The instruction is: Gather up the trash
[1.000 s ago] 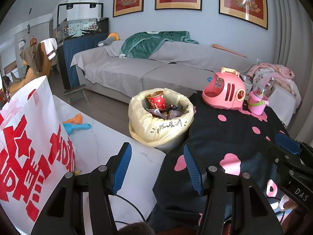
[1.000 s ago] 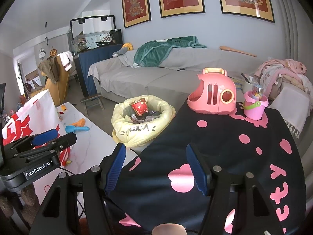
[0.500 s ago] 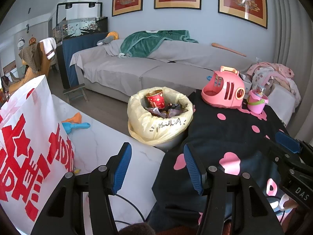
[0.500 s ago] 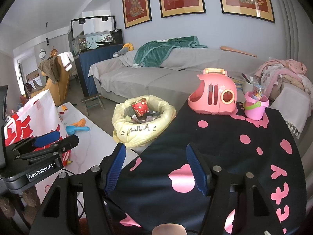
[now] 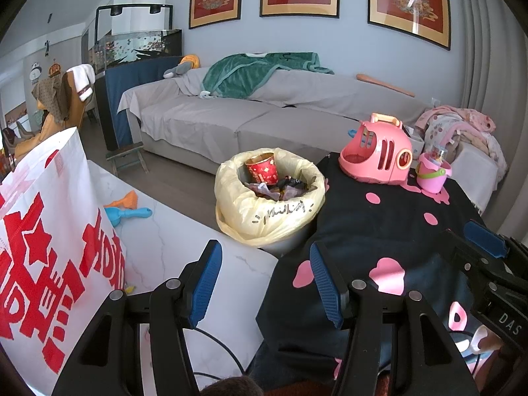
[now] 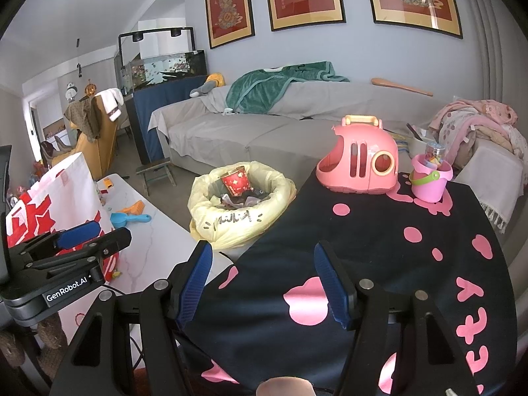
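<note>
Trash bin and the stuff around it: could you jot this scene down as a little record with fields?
trash bin: yellow liner, on the floor between white table and black cloth
in bin: red paper cup, dark wrappers
white table: blue scoop, red-and-white bag
black cloth: pink toy carrier, pink bucket
left gripper: open, empty
right gripper: open, empty

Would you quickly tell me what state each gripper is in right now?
Left gripper: open, holding nothing.
Right gripper: open, holding nothing.
</note>
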`<state>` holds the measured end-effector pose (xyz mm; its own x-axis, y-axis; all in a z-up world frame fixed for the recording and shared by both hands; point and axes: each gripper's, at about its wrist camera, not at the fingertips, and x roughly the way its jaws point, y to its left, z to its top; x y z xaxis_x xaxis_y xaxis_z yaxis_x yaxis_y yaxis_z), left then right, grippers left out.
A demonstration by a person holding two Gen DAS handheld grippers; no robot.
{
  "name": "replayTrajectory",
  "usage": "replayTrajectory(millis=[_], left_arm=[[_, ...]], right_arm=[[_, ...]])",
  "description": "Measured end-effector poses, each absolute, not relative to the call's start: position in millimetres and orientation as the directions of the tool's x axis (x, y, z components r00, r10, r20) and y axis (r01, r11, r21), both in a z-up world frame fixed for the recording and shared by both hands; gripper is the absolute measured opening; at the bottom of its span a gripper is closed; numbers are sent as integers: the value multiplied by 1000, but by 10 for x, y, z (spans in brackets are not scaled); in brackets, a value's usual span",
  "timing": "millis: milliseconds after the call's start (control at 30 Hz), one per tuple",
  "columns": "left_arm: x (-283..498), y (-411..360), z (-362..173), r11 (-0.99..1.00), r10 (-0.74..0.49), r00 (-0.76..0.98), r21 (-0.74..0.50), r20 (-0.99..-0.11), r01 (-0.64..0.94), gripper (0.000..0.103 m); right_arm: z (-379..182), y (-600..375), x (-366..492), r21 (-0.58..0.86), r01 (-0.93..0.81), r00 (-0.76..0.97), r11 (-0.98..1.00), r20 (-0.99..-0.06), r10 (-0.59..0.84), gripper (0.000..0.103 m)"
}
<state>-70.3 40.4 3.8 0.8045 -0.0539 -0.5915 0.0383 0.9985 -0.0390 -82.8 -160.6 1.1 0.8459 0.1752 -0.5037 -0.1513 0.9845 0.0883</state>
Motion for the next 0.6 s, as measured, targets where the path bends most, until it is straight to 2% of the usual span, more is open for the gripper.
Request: replayTrajectory(millis=[600], left_arm=[[-705, 330, 155, 997, -75, 821, -36, -565, 66, 57]], right_arm=[[99, -1629, -841, 87, -145, 857, 986, -486, 170, 62]])
